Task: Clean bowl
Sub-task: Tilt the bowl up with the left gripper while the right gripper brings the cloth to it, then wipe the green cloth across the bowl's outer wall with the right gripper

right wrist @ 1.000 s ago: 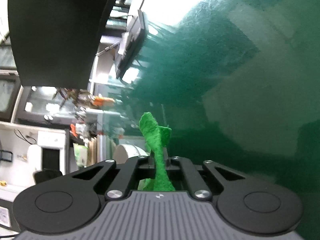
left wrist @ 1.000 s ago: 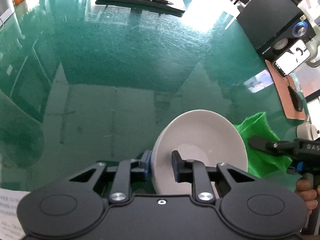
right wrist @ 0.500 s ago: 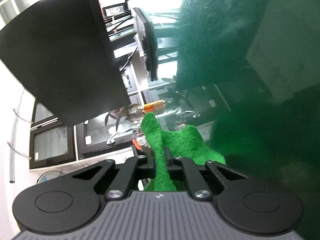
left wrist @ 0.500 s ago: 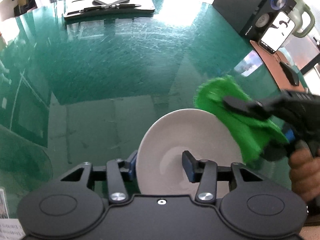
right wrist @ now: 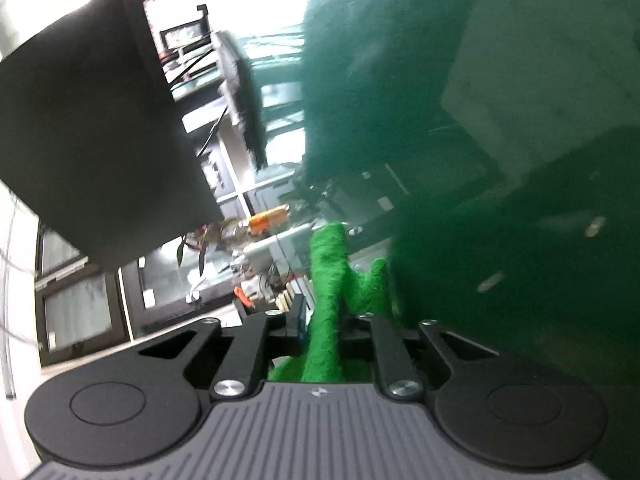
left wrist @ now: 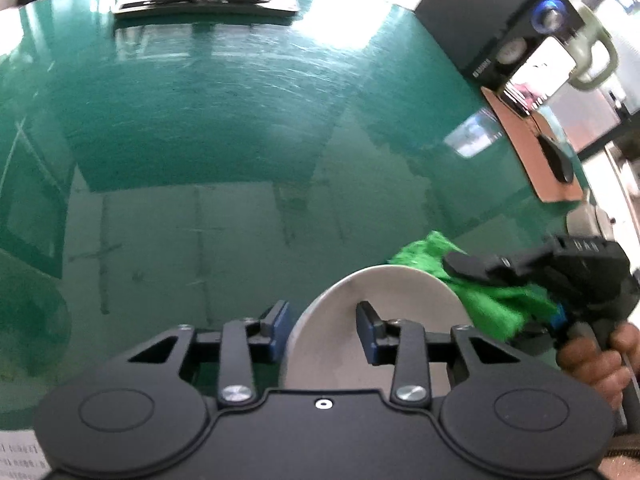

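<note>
**Left wrist view: bowl straddled, cloth at the rim, wiping unfinished**

In the left wrist view the white bowl (left wrist: 372,320) is seen tilted over the green glass table (left wrist: 200,140), low and right of centre. Its near-left rim is straddled by the left gripper (left wrist: 324,330): 1 finger lies outside the wall and 1 inside. The jaws are closing, yet a gap is seen at the outer finger, so the rim is judged not yet pinched.

The green cloth (left wrist: 492,304) is held against the bowl's right rim by the right gripper (left wrist: 472,276), which is carried by a hand (left wrist: 592,360) at the right edge. In the right wrist view the cloth (right wrist: 326,304) stands between 2 narrow fingers whose jaws are easing apart; the left pad looks just clear of it, so the hold is judged loose.

The bowl's visible inside looks plain white; no dirt can be made out through the blur. The wipe is judged under way or near its end. Left to do, as far as can be told: any remaining wiping, then setting the bowl down level.
</note>
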`<state>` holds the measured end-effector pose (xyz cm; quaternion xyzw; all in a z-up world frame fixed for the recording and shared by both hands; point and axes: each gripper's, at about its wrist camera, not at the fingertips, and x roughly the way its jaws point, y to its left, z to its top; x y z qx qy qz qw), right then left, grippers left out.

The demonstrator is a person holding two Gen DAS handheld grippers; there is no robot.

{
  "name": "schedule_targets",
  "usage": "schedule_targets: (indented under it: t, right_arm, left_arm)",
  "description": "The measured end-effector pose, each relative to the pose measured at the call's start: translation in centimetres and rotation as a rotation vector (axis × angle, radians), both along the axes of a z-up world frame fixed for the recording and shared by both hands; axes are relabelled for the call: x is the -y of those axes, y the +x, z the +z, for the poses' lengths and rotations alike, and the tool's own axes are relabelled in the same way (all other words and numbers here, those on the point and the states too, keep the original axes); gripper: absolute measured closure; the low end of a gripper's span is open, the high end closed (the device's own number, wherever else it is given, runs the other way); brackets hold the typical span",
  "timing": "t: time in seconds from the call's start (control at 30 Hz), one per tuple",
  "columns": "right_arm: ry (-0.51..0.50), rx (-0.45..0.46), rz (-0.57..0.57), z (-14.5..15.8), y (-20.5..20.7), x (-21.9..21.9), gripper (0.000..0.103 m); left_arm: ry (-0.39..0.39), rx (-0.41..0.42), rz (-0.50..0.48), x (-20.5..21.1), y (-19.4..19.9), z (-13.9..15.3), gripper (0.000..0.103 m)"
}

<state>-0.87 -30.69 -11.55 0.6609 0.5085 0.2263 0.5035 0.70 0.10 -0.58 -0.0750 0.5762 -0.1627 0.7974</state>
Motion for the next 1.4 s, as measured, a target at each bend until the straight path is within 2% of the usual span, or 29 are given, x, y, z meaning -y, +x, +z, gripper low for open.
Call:
schedule_targets:
  t: [0.1, 0.3, 0.4, 0.57, 0.7, 0.83, 0.97, 1.07, 1.4]
  right_arm:
    - [0.002, -0.001, -0.006, -0.3, 1.0, -1.2, 0.086]
    - [-0.071, 0.046, 0.070, 0.4, 4.0, -4.7, 0.086]
    - [-0.076, 0.048, 0.063, 0.7, 3.4, -3.8, 0.086]
    - [-0.070, 0.004, 0.022, 0.6, 0.5, 0.1, 0.086]
    - [-0.057, -0.029, 0.009, 0.3, -1.0, 1.0, 0.084]
    - [-0.041, -0.033, -0.014, -0.7, 0.6, -0.6, 0.084]
    - [-0.034, 0.004, 0.050, -0.7, 4.3, -4.7, 0.083]
    - [-0.054, 0.024, 0.077, -0.3, 5.2, -5.8, 0.080]
    - [-0.056, -0.022, 0.012, 0.0, 0.4, -0.6, 0.079]
  left_arm:
    - [0.025, 0.008, -0.033, 0.6, 0.0, 0.0, 0.069]
    - [0.049, 0.018, -0.055, 1.0, -0.2, 0.2, 0.072]
    - [0.044, 0.020, -0.049, 0.9, -0.2, 0.2, 0.071]
    - [0.053, 0.029, -0.055, 1.5, 0.0, 0.2, 0.071]
    - [0.075, 0.040, -0.075, 2.2, 0.2, 0.2, 0.070]
    - [0.082, 0.041, -0.082, 2.4, 0.3, 0.2, 0.070]
    - [0.091, 0.045, -0.091, 2.8, 0.3, 0.2, 0.070]
    - [0.092, 0.046, -0.090, 2.8, 0.2, 0.1, 0.068]
    - [0.085, 0.053, -0.100, 3.0, 0.3, 0.1, 0.065]
